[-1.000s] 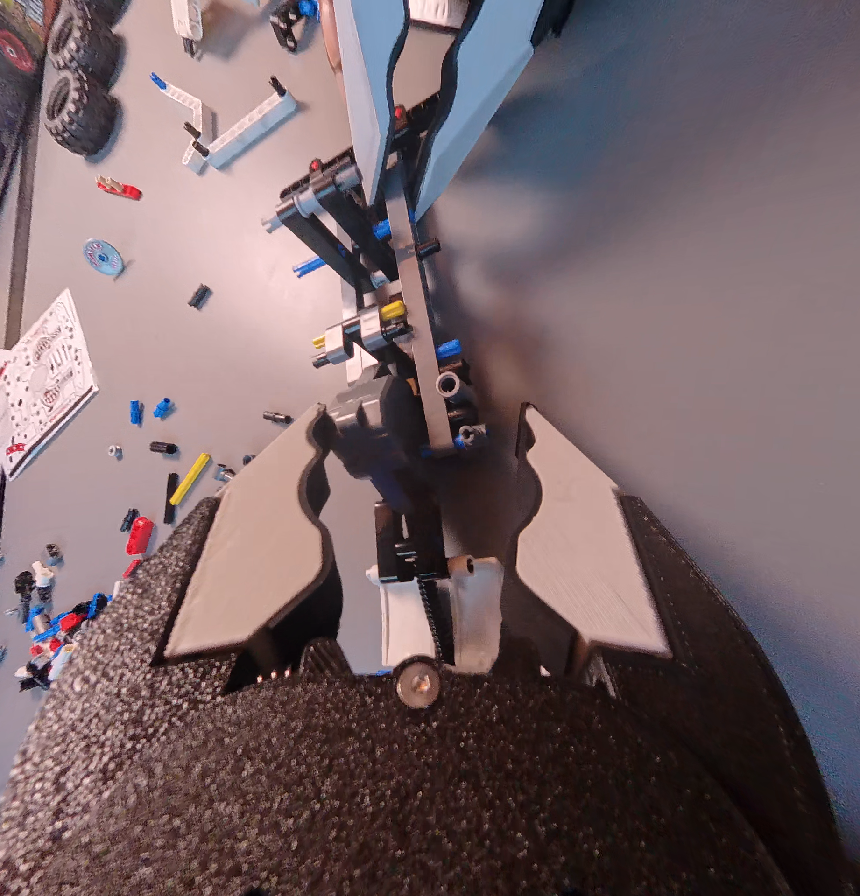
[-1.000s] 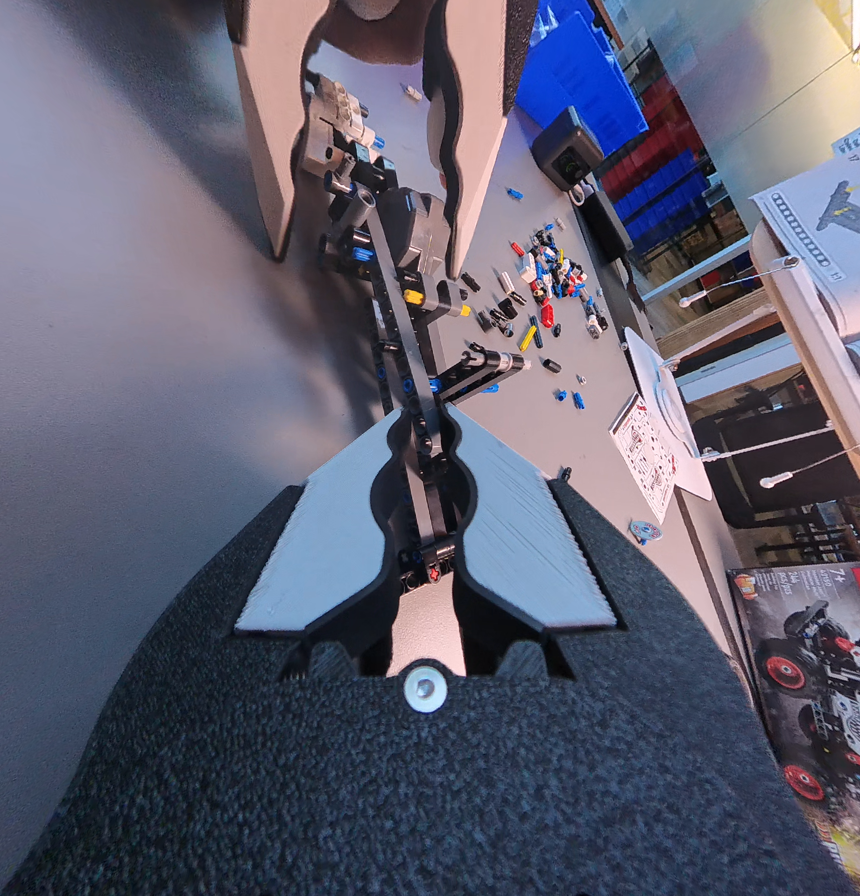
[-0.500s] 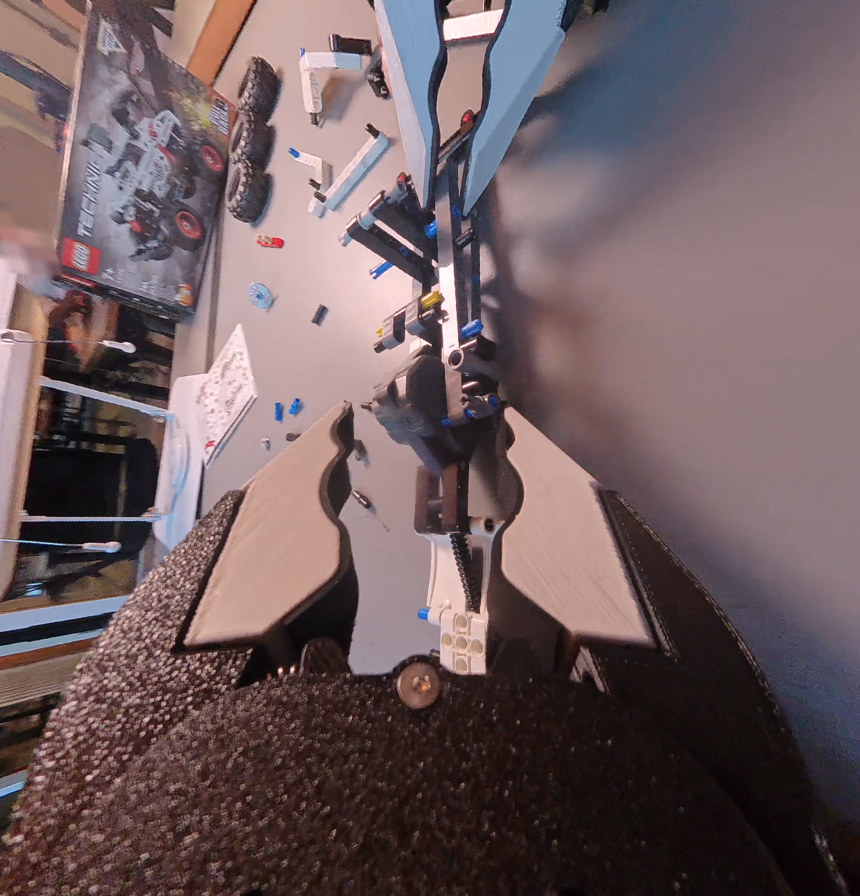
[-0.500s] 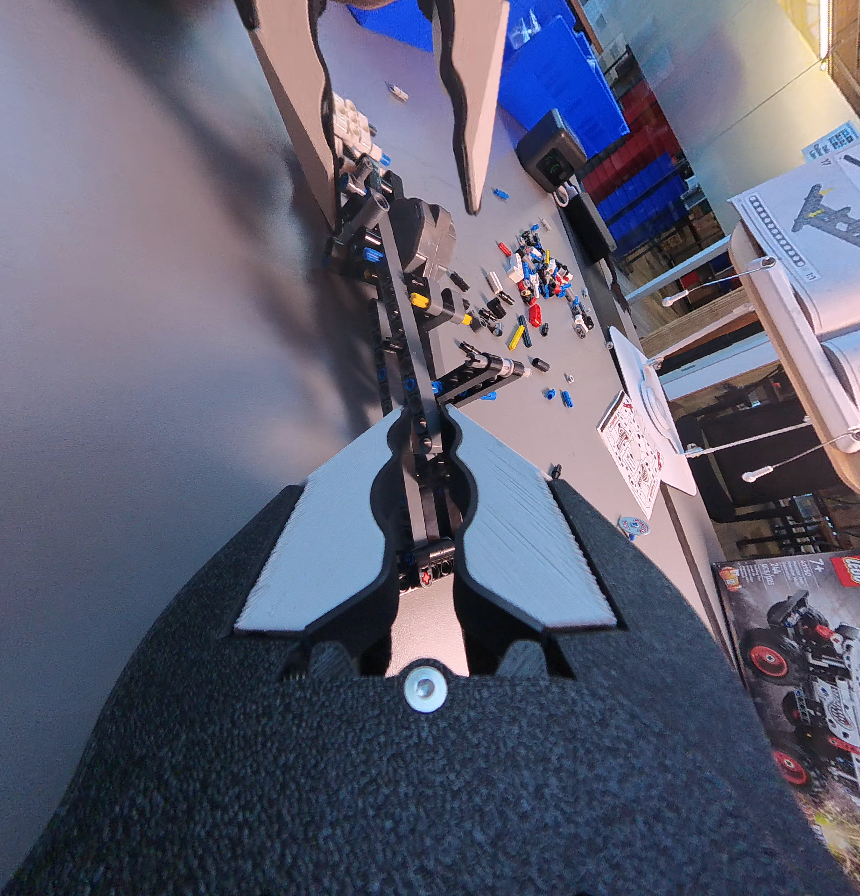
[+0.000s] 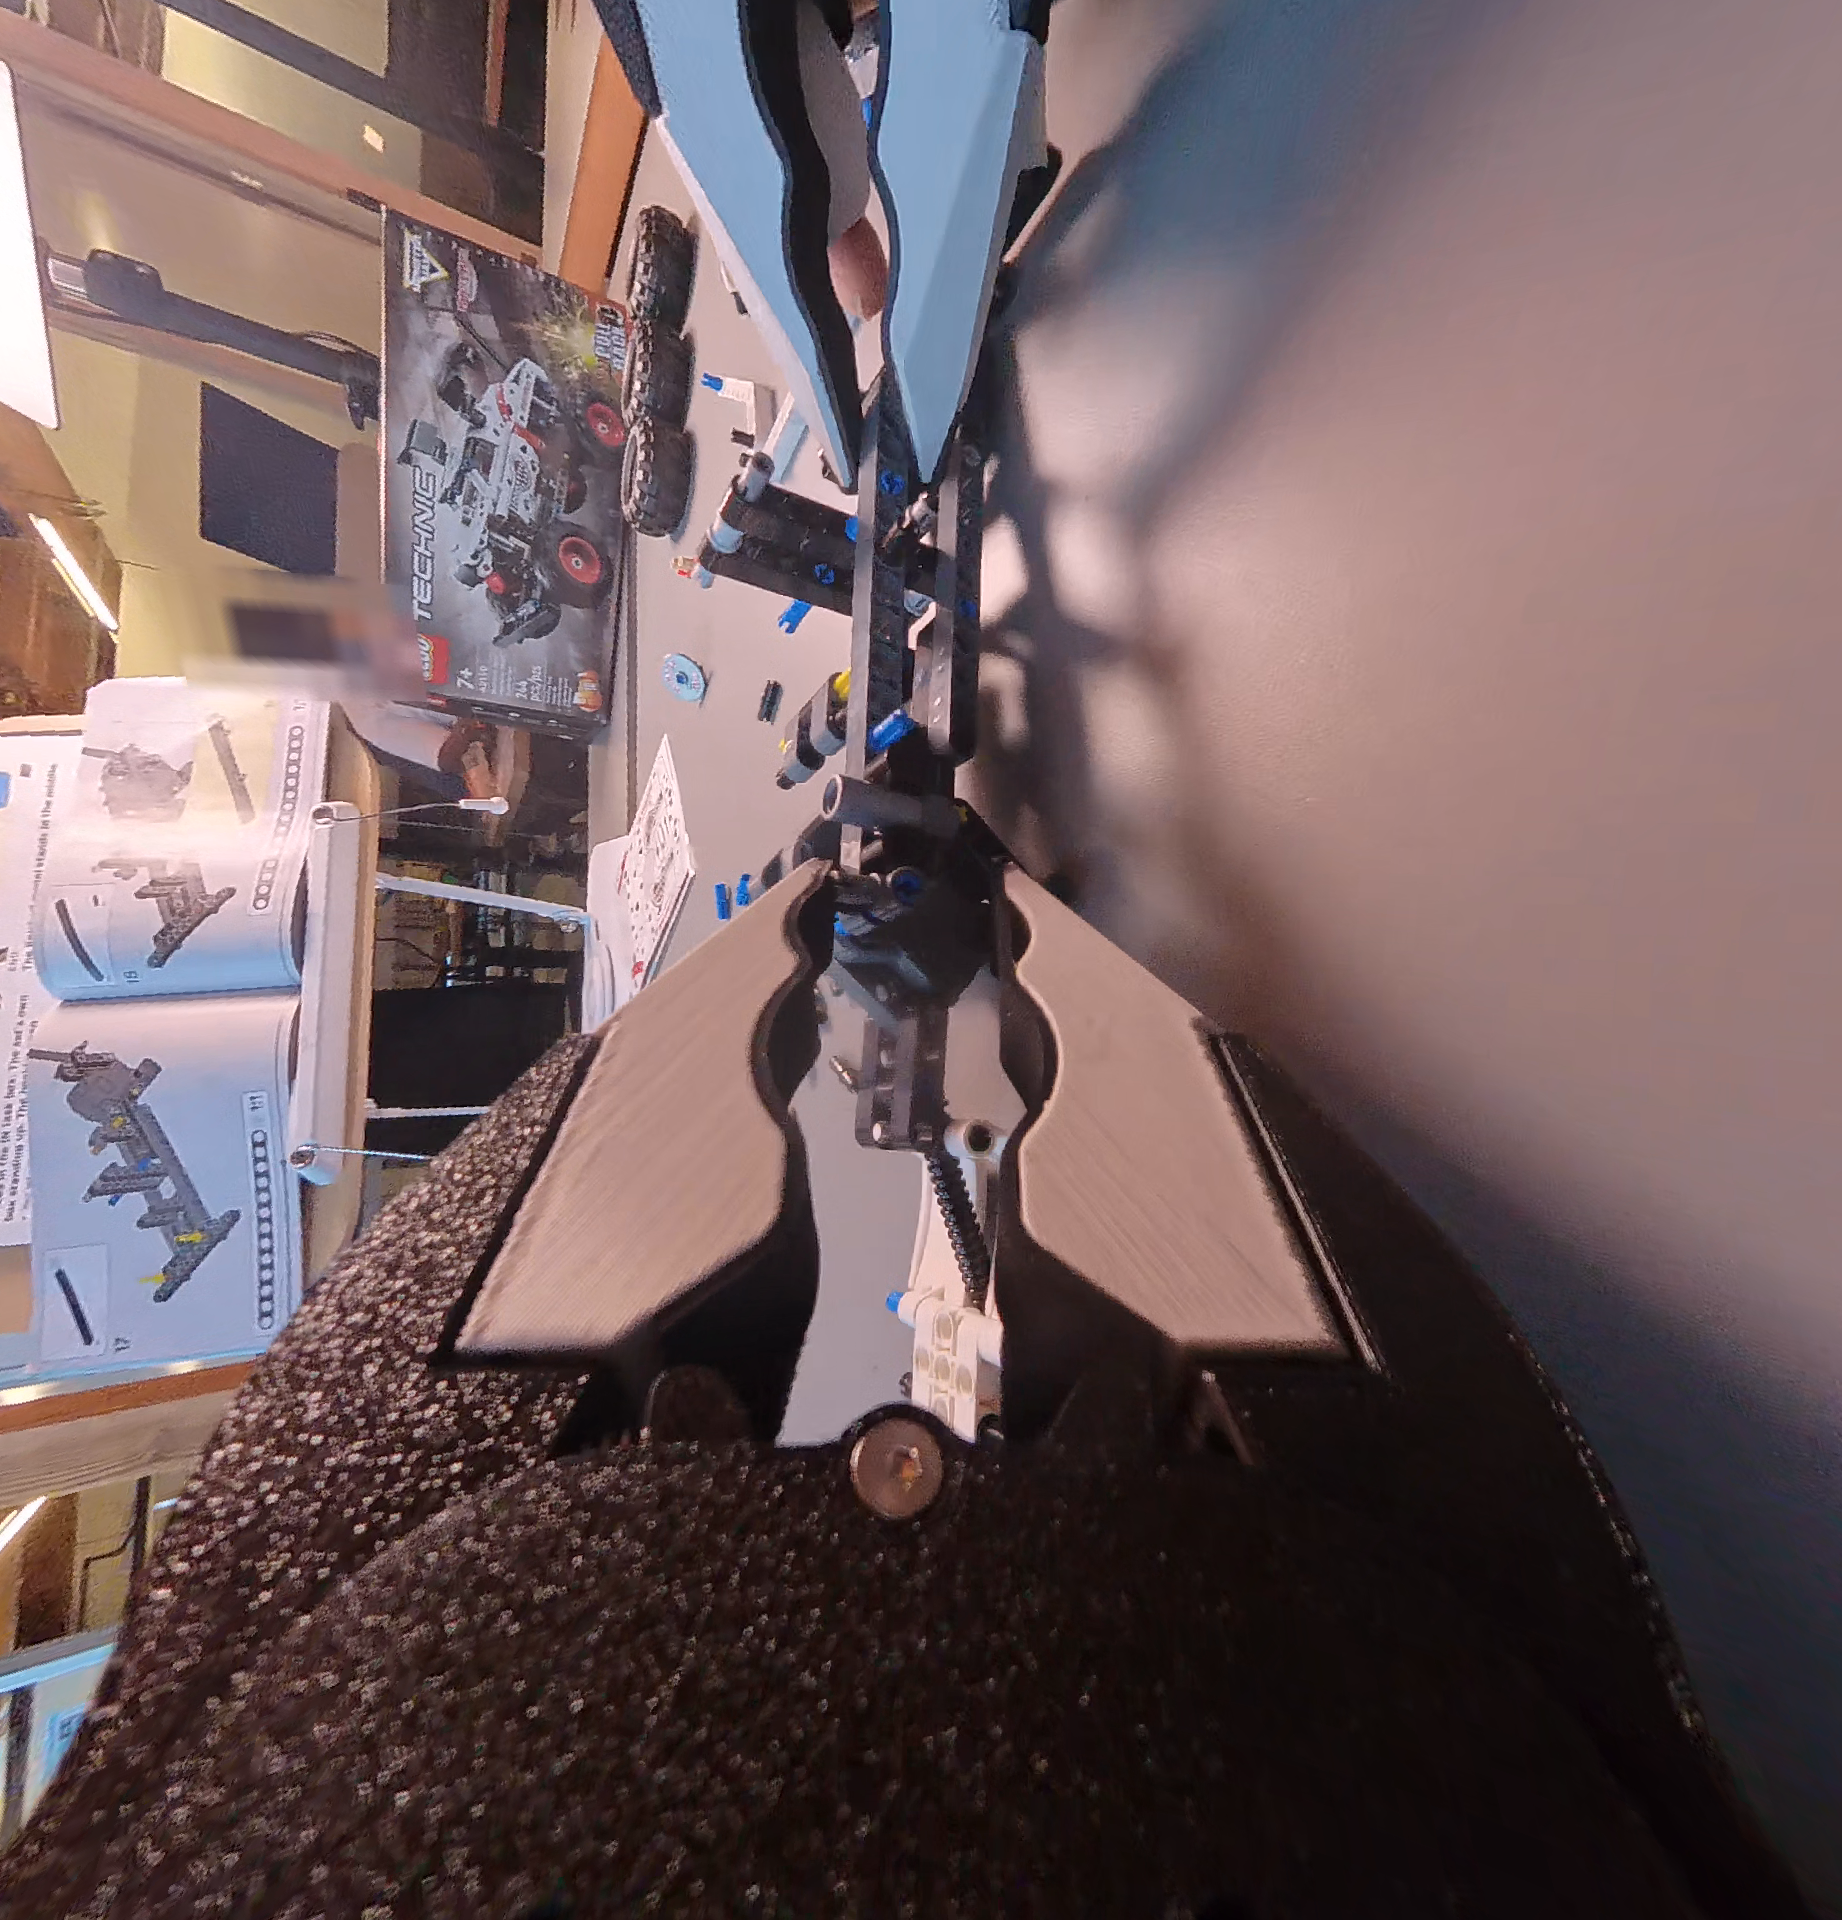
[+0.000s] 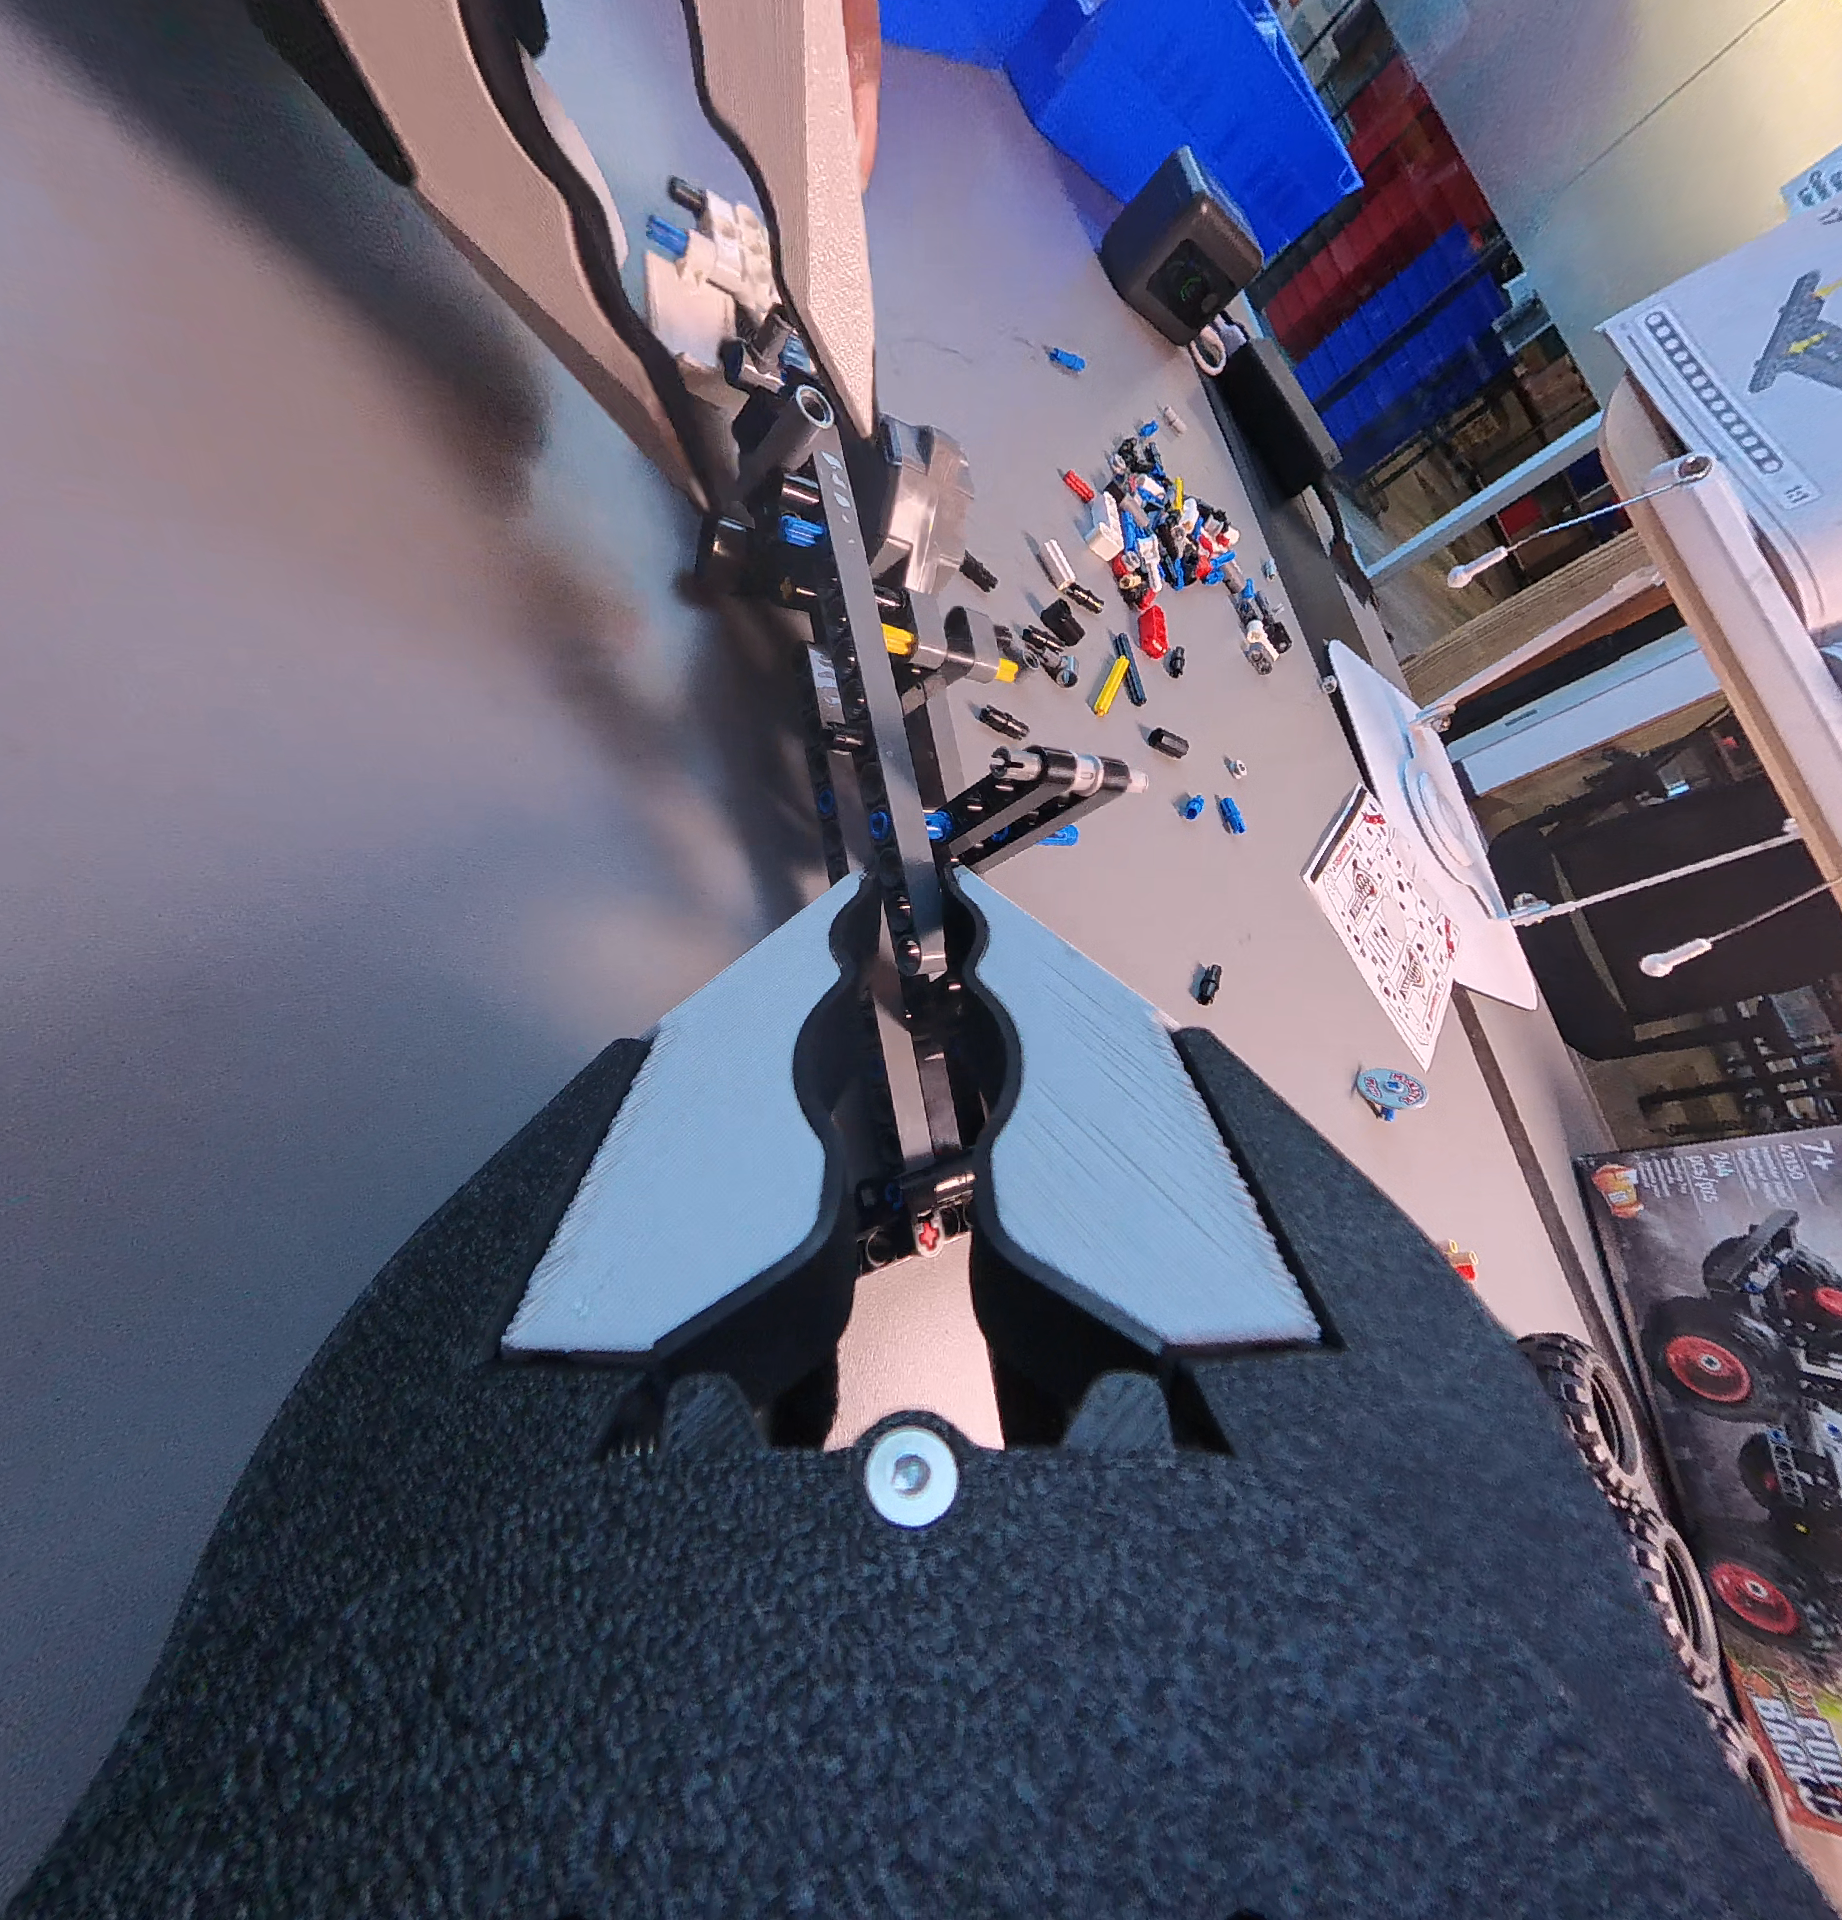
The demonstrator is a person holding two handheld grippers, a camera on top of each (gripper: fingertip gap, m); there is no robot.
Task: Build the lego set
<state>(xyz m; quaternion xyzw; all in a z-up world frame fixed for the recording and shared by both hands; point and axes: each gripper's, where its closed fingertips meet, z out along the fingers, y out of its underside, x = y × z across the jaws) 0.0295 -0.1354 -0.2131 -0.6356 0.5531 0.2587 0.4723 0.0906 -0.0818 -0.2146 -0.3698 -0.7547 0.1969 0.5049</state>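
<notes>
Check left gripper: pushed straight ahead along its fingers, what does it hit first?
Likely the lego chassis itself, already between the left gripper fingers; beyond it, the right gripper on the far end.

A: The frame (image 6: 875, 727)?
B: Black beams, blue pins, a yellow pin, a grey motor block; white pieces with a black spring at one end.
A: The gripper (image 6: 912, 883) fingers (image 6: 688, 1143)?
B: Pale grey, ridged, edged black, on a speckled black body.
A: The surface (image 6: 1260, 935)?
B: Plain grey, with a pile (image 6: 1166, 530) of red, blue, black, white and yellow bits.
A: The bins (image 6: 1208, 94)?
B: Blue.
</notes>
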